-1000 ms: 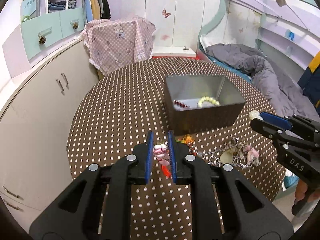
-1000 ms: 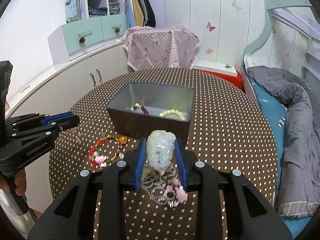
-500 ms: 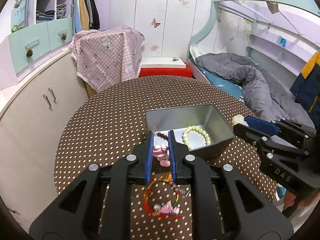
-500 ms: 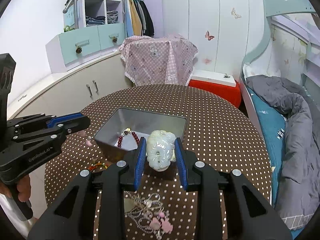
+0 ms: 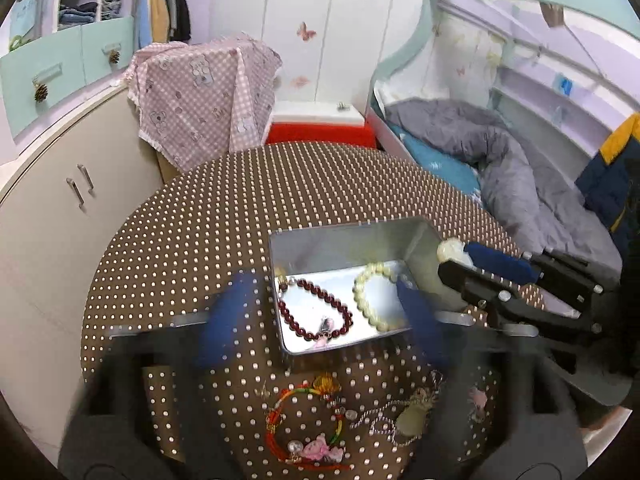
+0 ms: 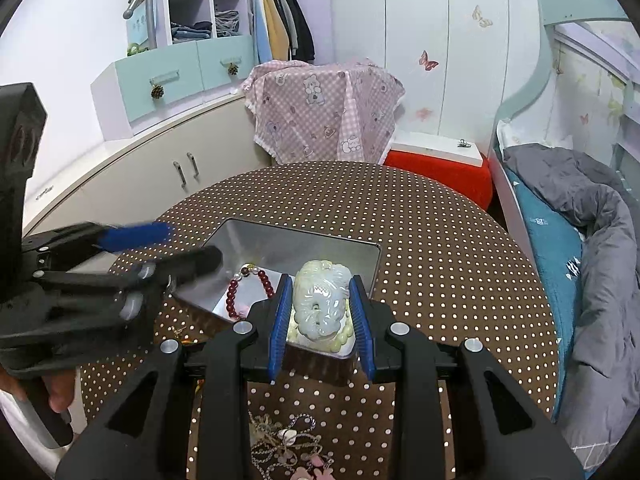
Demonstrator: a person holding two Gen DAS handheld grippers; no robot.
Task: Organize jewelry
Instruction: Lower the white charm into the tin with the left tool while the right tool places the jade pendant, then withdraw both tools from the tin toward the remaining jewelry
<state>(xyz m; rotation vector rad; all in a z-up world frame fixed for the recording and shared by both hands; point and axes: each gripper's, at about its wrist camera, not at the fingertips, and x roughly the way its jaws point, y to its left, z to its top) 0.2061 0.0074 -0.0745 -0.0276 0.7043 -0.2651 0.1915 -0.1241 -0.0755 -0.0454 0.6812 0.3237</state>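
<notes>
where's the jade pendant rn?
In the right wrist view the jade pendant is clamped between the right gripper pads, over the near right corner of the metal tin, above the pale bead bracelet.

The metal tin [image 5: 344,236] stands open-topped; bracelets cover its near floor, the far part is bare. The left gripper [image 6: 160,248] hangs over its left rim, the right gripper [image 6: 320,320] over its near wall.
</notes>
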